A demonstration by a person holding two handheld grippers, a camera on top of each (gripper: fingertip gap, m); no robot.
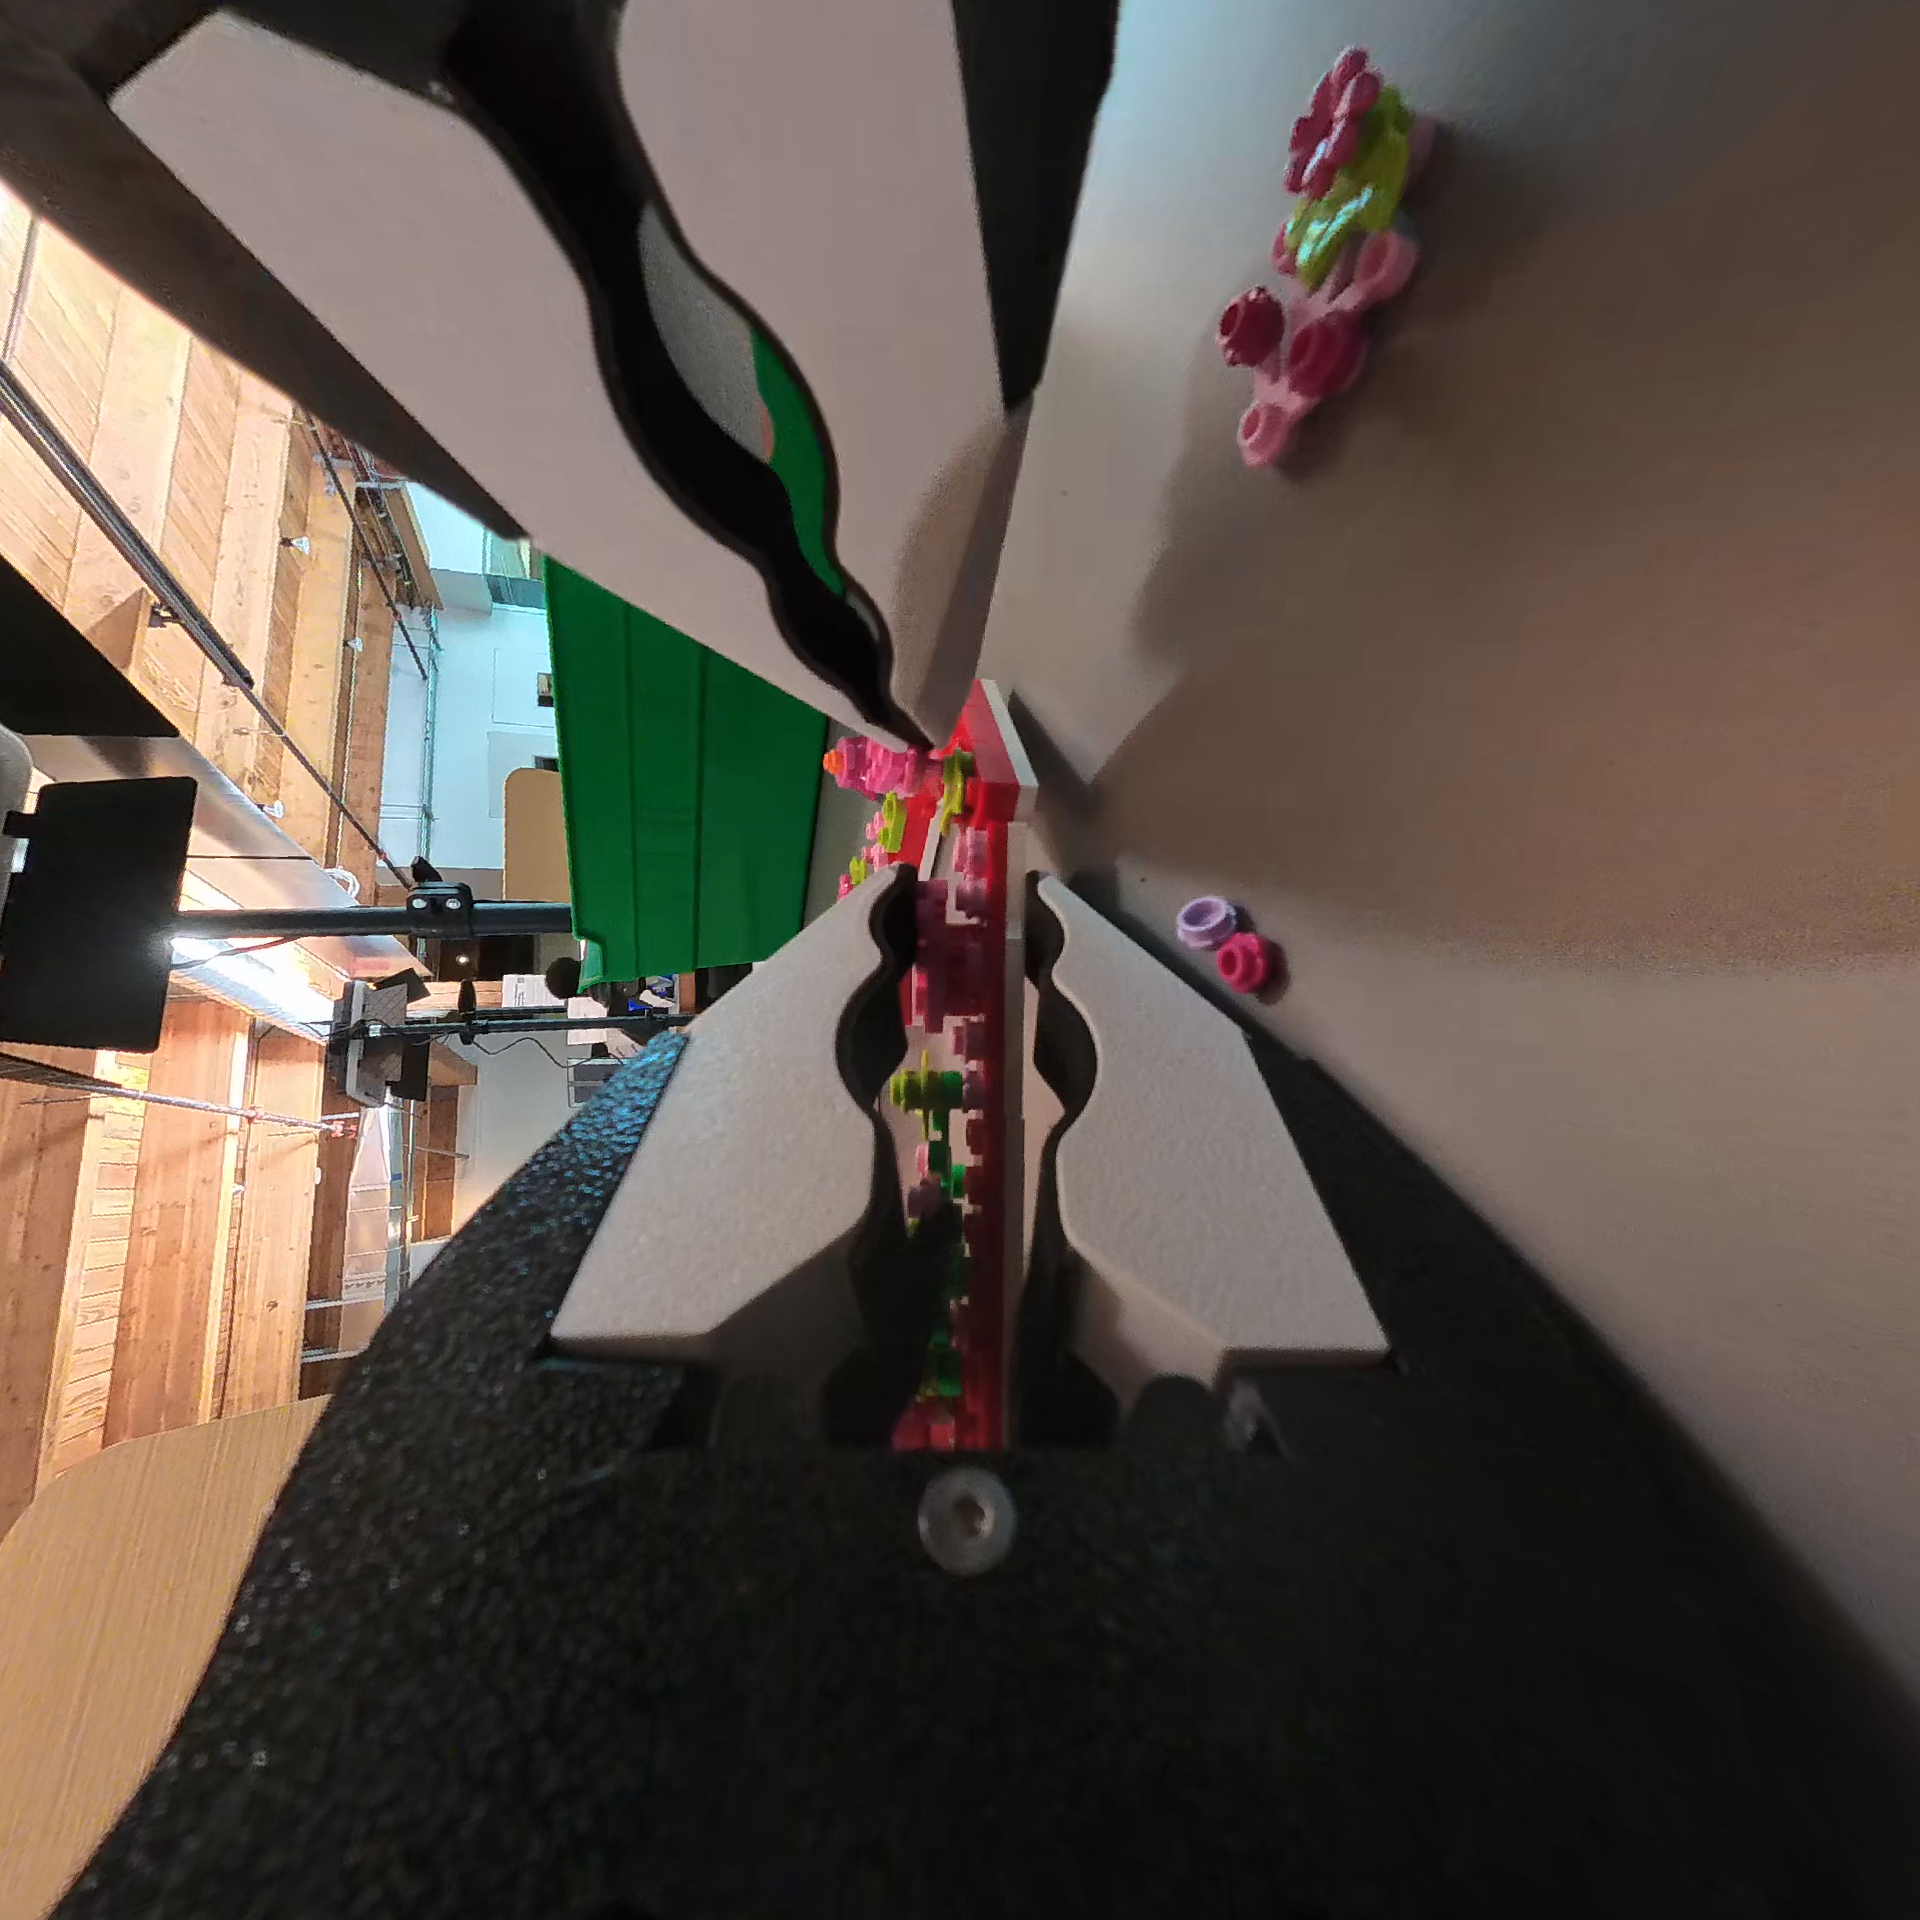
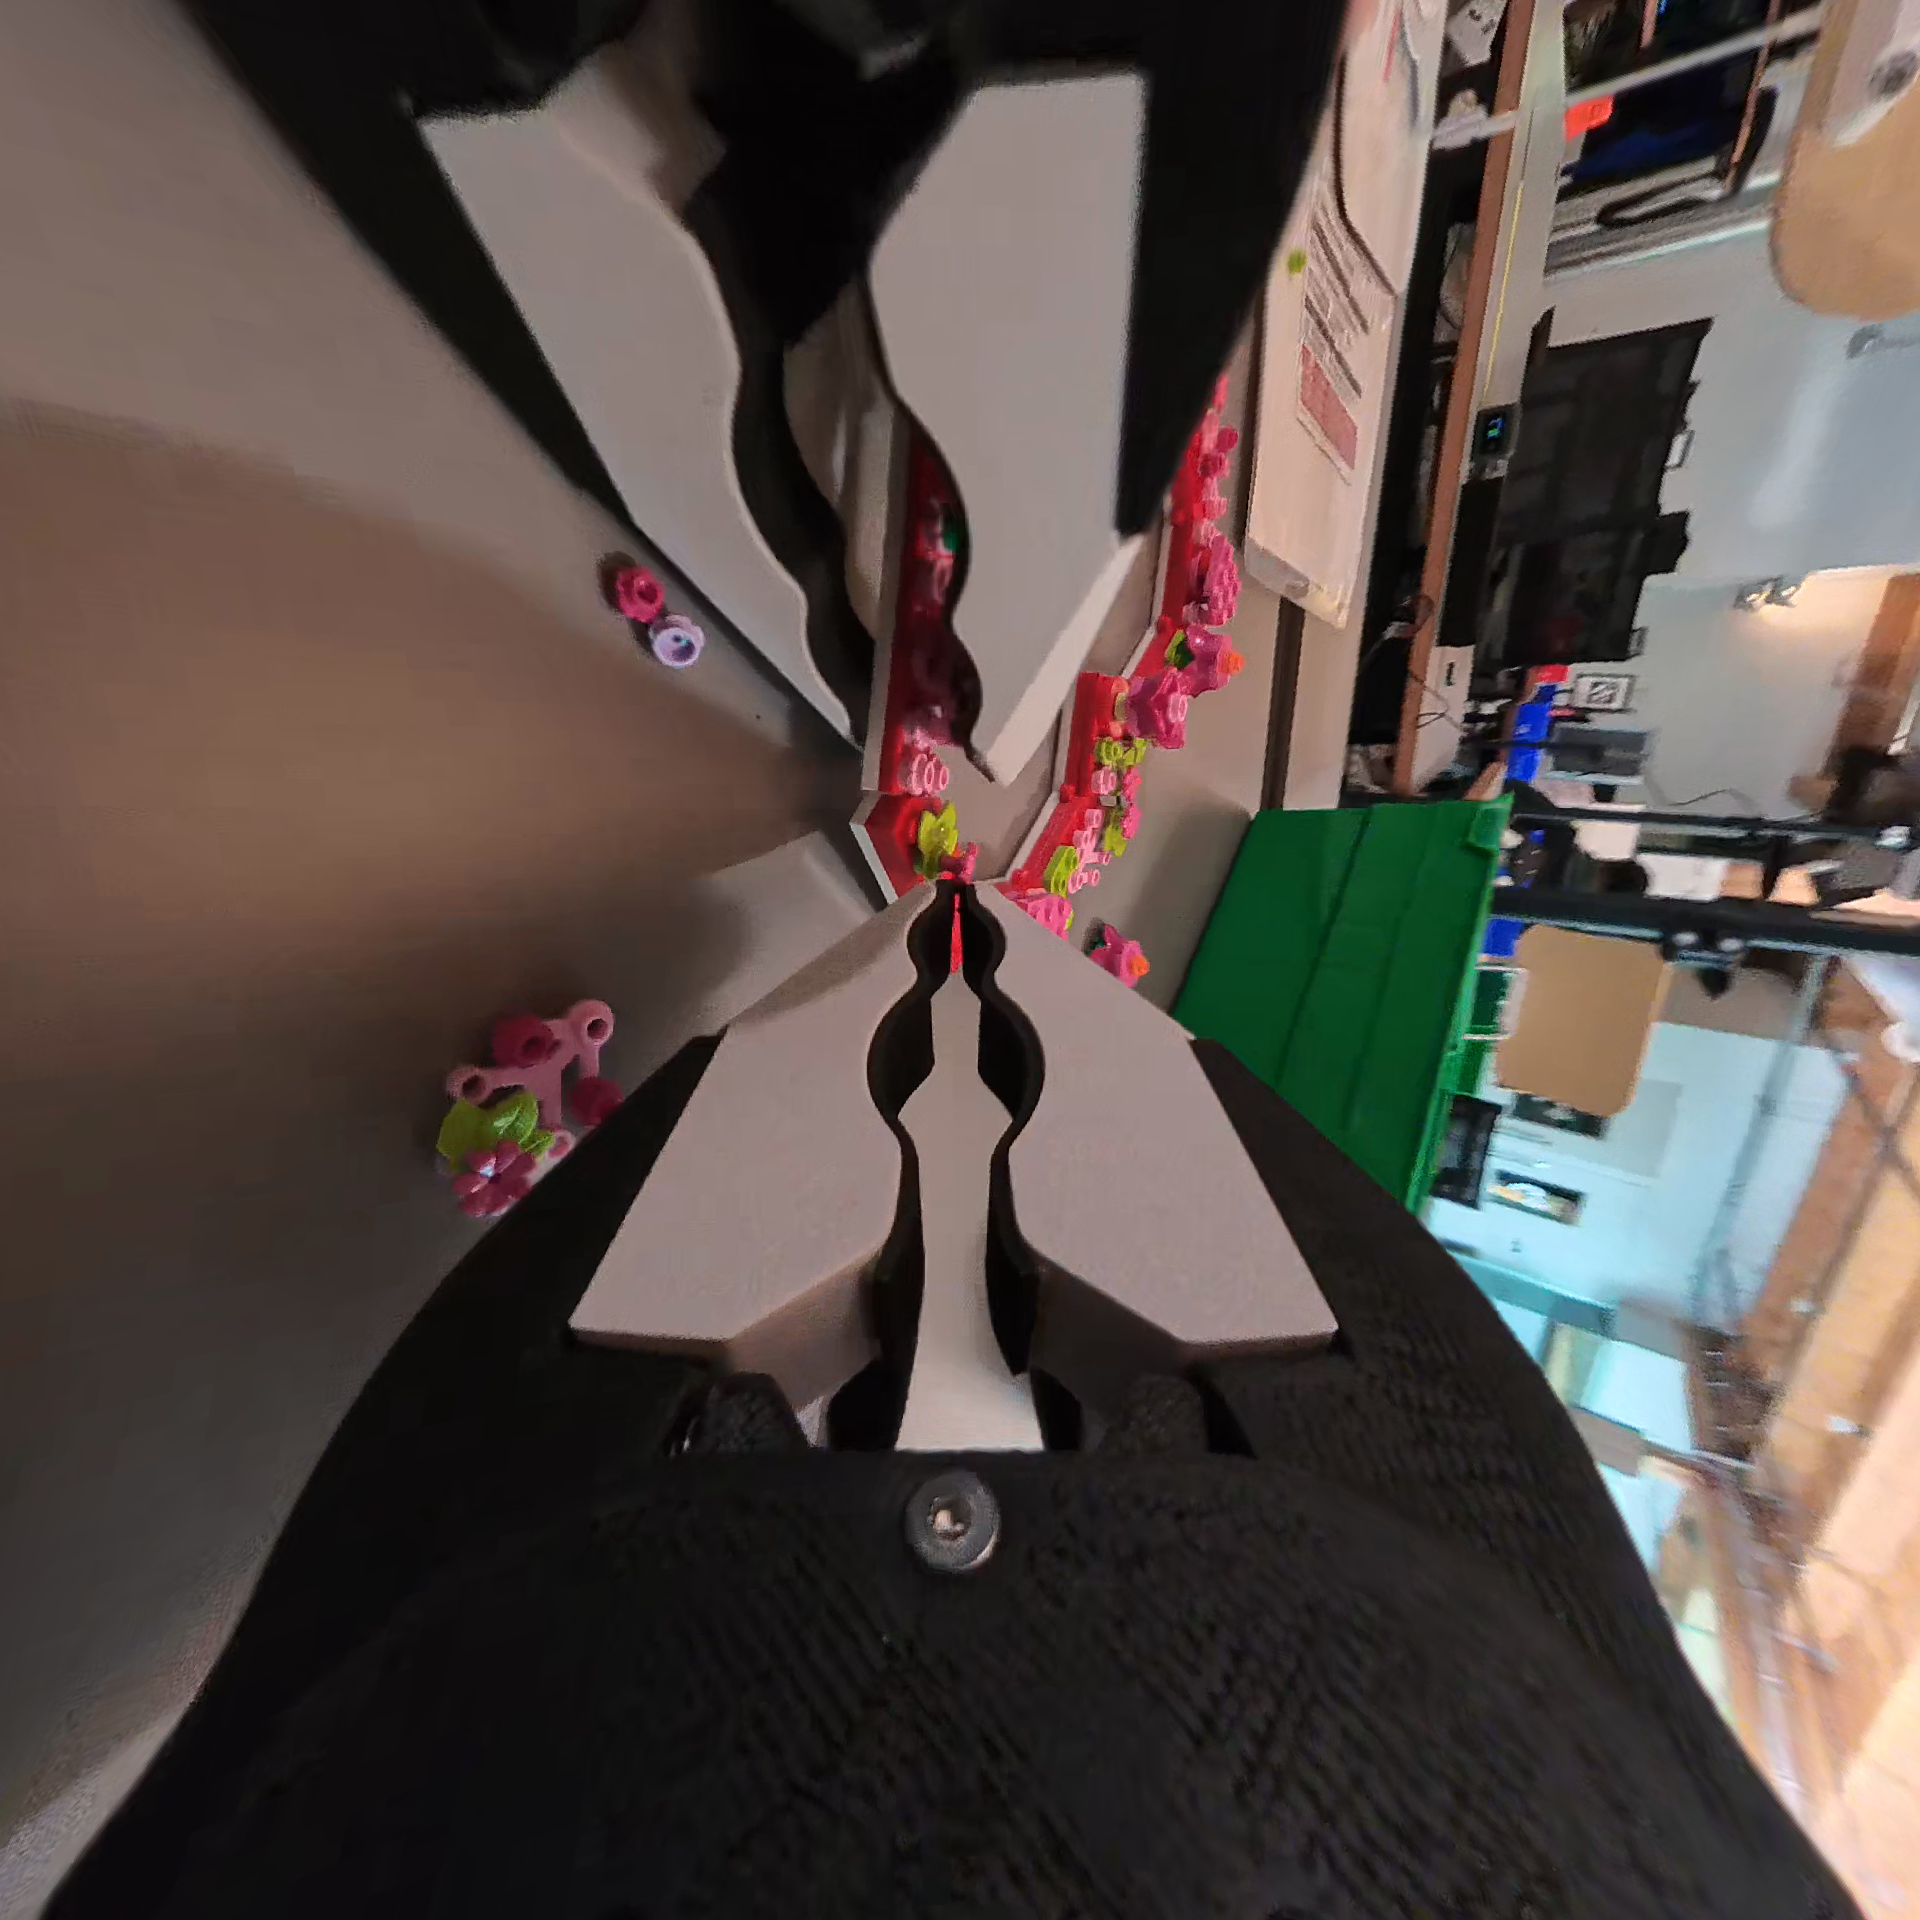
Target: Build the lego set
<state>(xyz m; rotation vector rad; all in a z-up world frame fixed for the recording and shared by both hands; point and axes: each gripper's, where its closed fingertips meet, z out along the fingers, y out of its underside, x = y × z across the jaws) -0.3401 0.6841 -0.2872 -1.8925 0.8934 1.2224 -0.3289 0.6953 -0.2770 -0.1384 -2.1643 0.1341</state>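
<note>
My left gripper (image 1: 971, 883) is shut on a red lego build (image 1: 982, 1049), a red frame edged in white and studded with pink, magenta and lime flower pieces. It holds the build on edge above the grey table (image 1: 1558, 727). My right gripper (image 1: 914, 740) comes in from the top of the left wrist view, and its tips meet at the build's far end. In the right wrist view, my right gripper (image 2: 951, 899) is nearly closed on a thin red sliver at the build's (image 2: 1091, 727) near corner. The left gripper (image 2: 925, 758) clamps the build from above.
A loose cluster of pink, magenta and lime flower pieces (image 1: 1325, 270) lies on the table, also in the right wrist view (image 2: 530, 1101). A lavender stud (image 1: 1205, 920) and a magenta stud (image 1: 1244, 961) lie nearby. A green bin (image 2: 1340, 987) and a paper sheet (image 2: 1320, 416) are at the table's far side. Both grippers' tips are close together, under 4 cm apart. The lavender stud (image 1: 1205, 920) lies around 5 cm away from my left fingertips. Seen from the right wrist view (image 2: 658, 641) as well.
</note>
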